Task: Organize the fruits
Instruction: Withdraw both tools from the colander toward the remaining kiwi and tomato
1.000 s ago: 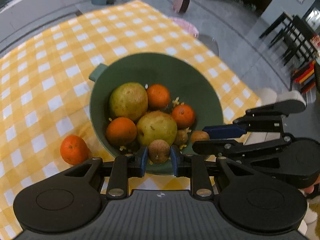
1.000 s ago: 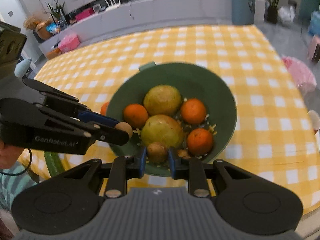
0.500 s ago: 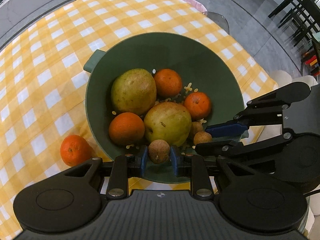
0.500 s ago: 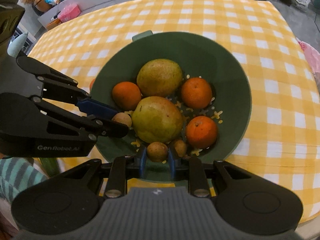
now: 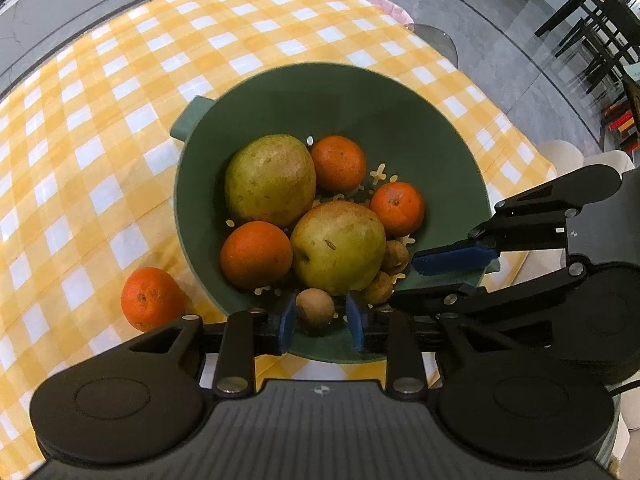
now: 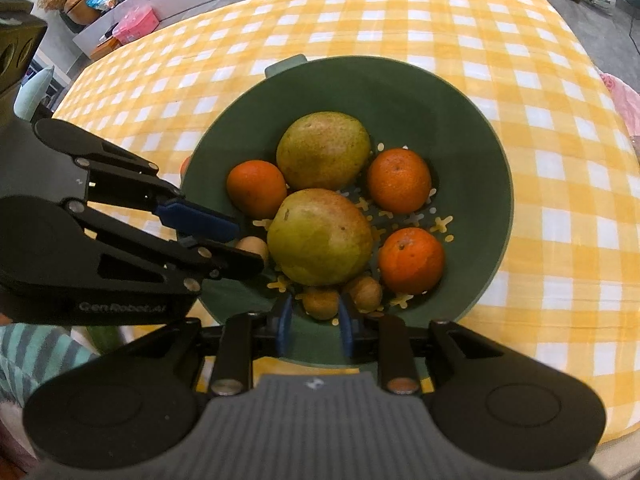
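Note:
A green colander bowl (image 5: 404,120) holds two yellow-green pears (image 5: 270,178), three oranges (image 5: 256,254) and some small brown longans. My left gripper (image 5: 320,322) has opened; a longan (image 5: 315,307) lies between its blue pads with gaps either side, at the bowl's near wall. My right gripper (image 6: 313,320) is also open, with a longan (image 6: 320,303) lying between its pads in the bowl (image 6: 472,128); another longan (image 6: 366,293) lies beside it. Each gripper shows in the other's view.
One orange (image 5: 151,298) lies on the yellow-checked tablecloth (image 5: 80,120) left of the bowl. The table edge runs close behind the bowl on the right, with chairs (image 5: 592,32) beyond. A pink bag (image 6: 134,24) sits on a far counter.
Both grippers lowered into the bowl and opened, letting their longans rest against the other fruit.

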The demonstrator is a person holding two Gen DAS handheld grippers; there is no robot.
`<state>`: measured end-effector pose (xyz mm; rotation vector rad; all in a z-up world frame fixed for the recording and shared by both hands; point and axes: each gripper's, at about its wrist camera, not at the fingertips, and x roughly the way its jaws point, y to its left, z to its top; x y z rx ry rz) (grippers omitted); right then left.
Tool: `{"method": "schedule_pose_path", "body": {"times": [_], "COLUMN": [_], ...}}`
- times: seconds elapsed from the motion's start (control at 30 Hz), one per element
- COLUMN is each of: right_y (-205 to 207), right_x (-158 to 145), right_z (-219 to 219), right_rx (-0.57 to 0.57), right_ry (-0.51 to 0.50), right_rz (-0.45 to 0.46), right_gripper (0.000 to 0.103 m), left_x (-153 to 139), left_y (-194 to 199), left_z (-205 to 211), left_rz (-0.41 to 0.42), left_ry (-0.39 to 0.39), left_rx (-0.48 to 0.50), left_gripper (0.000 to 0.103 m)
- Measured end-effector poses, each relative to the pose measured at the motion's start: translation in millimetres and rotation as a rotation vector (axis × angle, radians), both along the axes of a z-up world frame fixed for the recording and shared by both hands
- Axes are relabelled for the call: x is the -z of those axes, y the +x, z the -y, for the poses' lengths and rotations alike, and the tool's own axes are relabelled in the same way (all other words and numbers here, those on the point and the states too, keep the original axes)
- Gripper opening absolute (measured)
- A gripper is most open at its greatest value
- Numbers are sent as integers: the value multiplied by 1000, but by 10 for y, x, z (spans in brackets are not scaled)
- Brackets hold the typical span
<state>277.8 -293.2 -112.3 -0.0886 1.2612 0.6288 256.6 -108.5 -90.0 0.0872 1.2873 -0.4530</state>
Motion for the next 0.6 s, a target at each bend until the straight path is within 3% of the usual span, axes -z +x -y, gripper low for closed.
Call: {"method": "schedule_pose_path", "body": {"times": [0.07, 0.27, 0.6], "right_y": [-17, -115, -650], "right_x": [-34, -240, -711], "right_z": [23, 82, -49], "right_rx": [10, 55, 139], "right_ry": [6, 46, 137], "right_rz": [8, 58, 282], "right_gripper": [34, 36, 37], "left_x": [-67, -364, -841], "left_y": [-31, -165, -604], "left_z": [-31, -157, -554], "left_rz": [17, 103, 333], "left_ry": [-8, -45, -45], "left_rx": [1, -22, -77], "left_gripper": [36, 39, 39]}}
